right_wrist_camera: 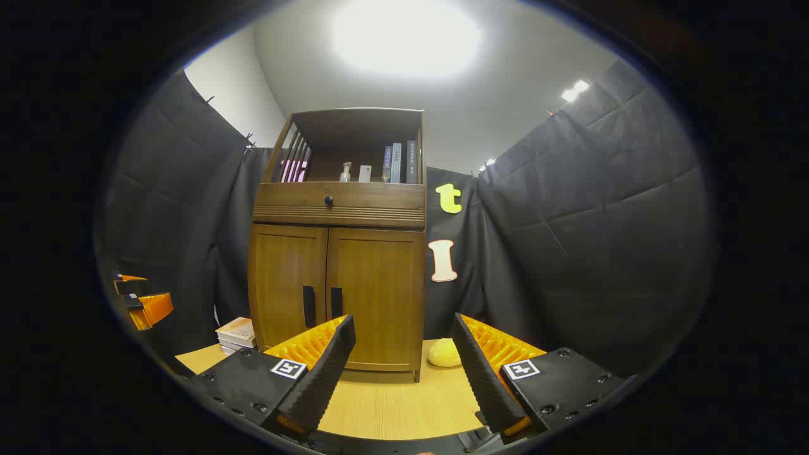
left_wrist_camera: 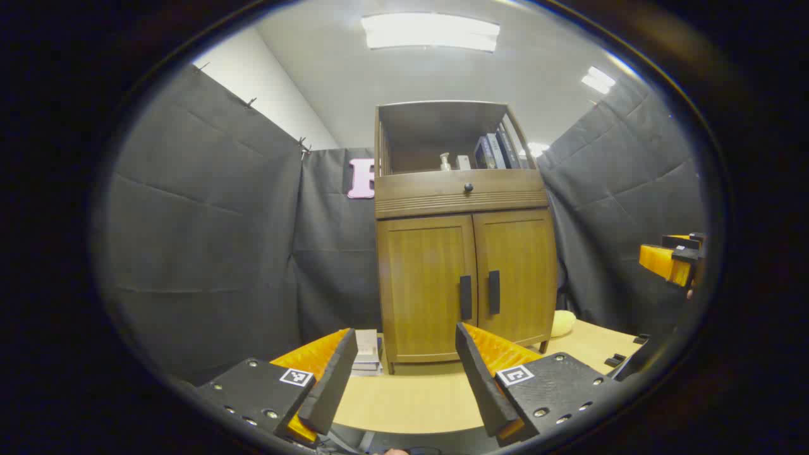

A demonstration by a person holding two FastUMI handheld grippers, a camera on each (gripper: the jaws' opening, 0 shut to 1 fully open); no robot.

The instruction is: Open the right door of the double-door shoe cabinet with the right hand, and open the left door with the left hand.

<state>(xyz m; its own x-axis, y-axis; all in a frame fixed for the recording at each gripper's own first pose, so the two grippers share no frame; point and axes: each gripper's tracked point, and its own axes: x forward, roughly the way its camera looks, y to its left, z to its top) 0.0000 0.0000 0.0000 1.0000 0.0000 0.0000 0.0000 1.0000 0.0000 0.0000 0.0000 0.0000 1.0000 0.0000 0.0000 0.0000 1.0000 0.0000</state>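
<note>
The wooden shoe cabinet (left_wrist_camera: 464,253) stands upright on the light wood tabletop (left_wrist_camera: 411,398), both lower doors closed. The left door (left_wrist_camera: 426,284) and right door (left_wrist_camera: 515,275) meet at the middle, each with a dark vertical handle (left_wrist_camera: 466,297) beside the seam. Above the doors sits a drawer with a round black knob (left_wrist_camera: 468,187), and above that an open shelf holding books (left_wrist_camera: 496,150) and a small bottle (left_wrist_camera: 445,162). The left gripper (left_wrist_camera: 404,379) hangs in front of the cabinet, well apart from it, fingers spread and holding nothing. The right gripper (right_wrist_camera: 404,373) also faces the cabinet, fingers apart and empty. A stack of books (right_wrist_camera: 237,333) lies left of the cabinet, and a yellow soft object (right_wrist_camera: 444,352) lies at its right foot.
</note>
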